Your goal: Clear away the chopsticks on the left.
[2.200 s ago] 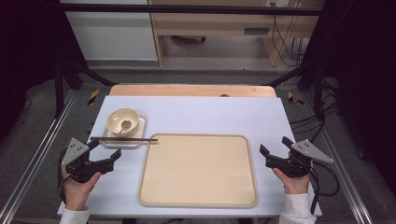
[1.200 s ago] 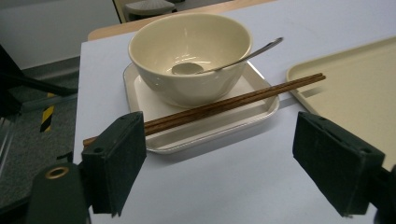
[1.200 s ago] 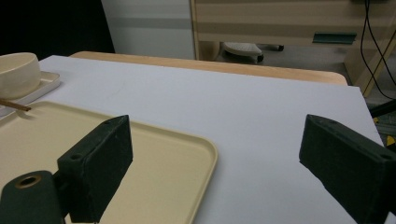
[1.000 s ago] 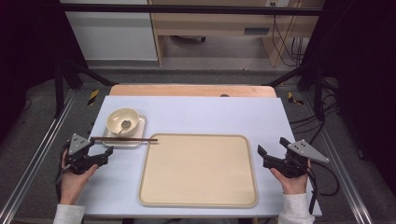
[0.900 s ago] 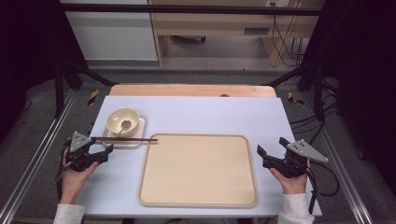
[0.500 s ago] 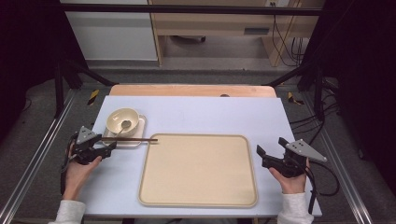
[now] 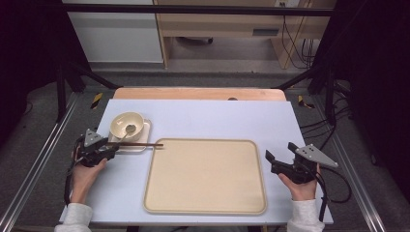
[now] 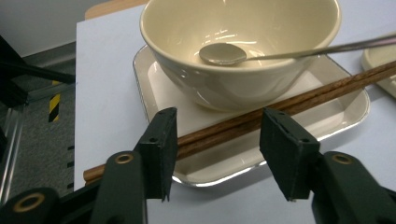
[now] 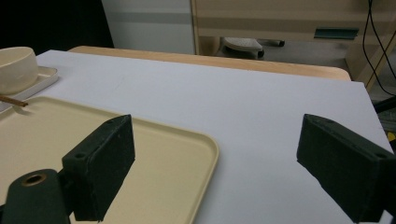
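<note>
left gripper (image 8: pixel 217 154) sits at the near left edge of the small plate (image 8: pixel 327 119), jaws straddling the wooden chopsticks (image 8: pixel 261 116) – they've just been closing, now about half-wide, w/ the sticks running between them. in the left gripper view the left jaw looks right up against the sticks' side, the right jaw stands clear of them w/ a gap, so no squeeze yet. in the high view the same gripper (image 7: pixel 109 152) is at the table's left, person's left hand (image 7: pixel 87 174) behind it.

chopsticks lie as a pair across the front of the small plate, just in front of the cream bowl (image 8: pixel 243 51), their far ends reaching over the plate's right rim to the corner of the big tray (image 7: pixel 205 176). near ends poke out past the plate's left rim, over the table (image 7: pixel 217 121). a metal spoon (image 8: pixel 224 53) rests in the bowl, its handle leaning out over the rim to the right. bowl stands on the small plate, towards its back.

right gripper (image 7: pixel 270 162) rests at the table's right side, just beside the big tray's right edge, held by the right hand (image 7: pixel 302 186). its jaws stand wide apart – in the right gripper view (image 9: pixel 215 163) there's nothing between them but tray corner & white tabletop. tray lies flat in the middle of the table, between the 2 grippers.
</note>
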A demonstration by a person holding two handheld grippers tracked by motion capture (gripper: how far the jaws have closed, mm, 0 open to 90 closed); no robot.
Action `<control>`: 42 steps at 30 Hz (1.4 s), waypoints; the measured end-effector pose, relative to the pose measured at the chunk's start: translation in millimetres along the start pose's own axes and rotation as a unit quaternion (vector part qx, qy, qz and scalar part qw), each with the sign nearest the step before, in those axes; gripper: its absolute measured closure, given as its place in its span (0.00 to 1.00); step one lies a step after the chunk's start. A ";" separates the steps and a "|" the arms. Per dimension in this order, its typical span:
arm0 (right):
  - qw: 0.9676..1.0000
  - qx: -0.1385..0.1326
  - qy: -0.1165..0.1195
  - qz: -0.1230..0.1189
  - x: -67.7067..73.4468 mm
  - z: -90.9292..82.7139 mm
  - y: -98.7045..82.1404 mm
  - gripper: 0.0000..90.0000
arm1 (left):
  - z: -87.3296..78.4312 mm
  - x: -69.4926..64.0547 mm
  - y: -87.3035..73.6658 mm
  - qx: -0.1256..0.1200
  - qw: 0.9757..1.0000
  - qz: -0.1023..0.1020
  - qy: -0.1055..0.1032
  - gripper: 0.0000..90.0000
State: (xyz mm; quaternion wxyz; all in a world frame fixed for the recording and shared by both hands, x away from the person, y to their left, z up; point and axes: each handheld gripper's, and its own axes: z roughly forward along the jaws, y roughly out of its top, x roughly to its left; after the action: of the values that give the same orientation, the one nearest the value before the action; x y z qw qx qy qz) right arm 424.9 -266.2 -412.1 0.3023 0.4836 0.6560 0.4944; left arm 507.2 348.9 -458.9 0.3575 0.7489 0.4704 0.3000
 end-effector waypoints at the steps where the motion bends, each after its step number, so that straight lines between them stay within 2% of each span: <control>1: 1.000 0.001 0.000 0.000 0.1 0.2 -0.2 0.13 | 0.9 0.4 0.1 0.002 1.000 0.006 0.000 0.54; 9: 1.000 0.002 0.003 0.000 1.4 1.0 -0.6 0.14 | 9.7 1.9 -2.4 0.001 1.000 0.006 -0.004 0.59; 13: 1.000 0.003 0.003 -0.002 1.9 1.9 -1.0 0.14 | 12.8 0.4 -2.8 0.002 1.000 0.014 -0.007 0.58; 19: 1.000 0.001 0.004 -0.002 1.4 1.4 -0.8 0.14 | 13.1 -0.6 -3.2 0.000 1.000 0.014 -0.004 0.59; 28: 1.000 0.001 0.003 -0.002 1.2 0.3 -0.7 0.14 | 11.0 -2.2 -3.8 0.014 1.000 0.013 -0.005 0.63; 34: 1.000 0.002 0.004 -0.004 1.0 0.9 -1.0 0.15 | 11.5 -2.0 -3.3 0.009 1.000 0.013 -0.004 0.60; 42: 1.000 0.000 0.003 -0.003 0.6 0.1 -0.8 0.15 | 10.8 -2.4 -4.1 0.015 1.000 0.009 -0.008 0.65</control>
State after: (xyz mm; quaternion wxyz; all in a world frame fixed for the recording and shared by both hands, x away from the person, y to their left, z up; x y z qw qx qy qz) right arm 424.6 -265.7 -412.9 0.3018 0.4805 0.6580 0.4951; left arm 512.8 345.2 -468.6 0.3474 0.7605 0.4654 0.2905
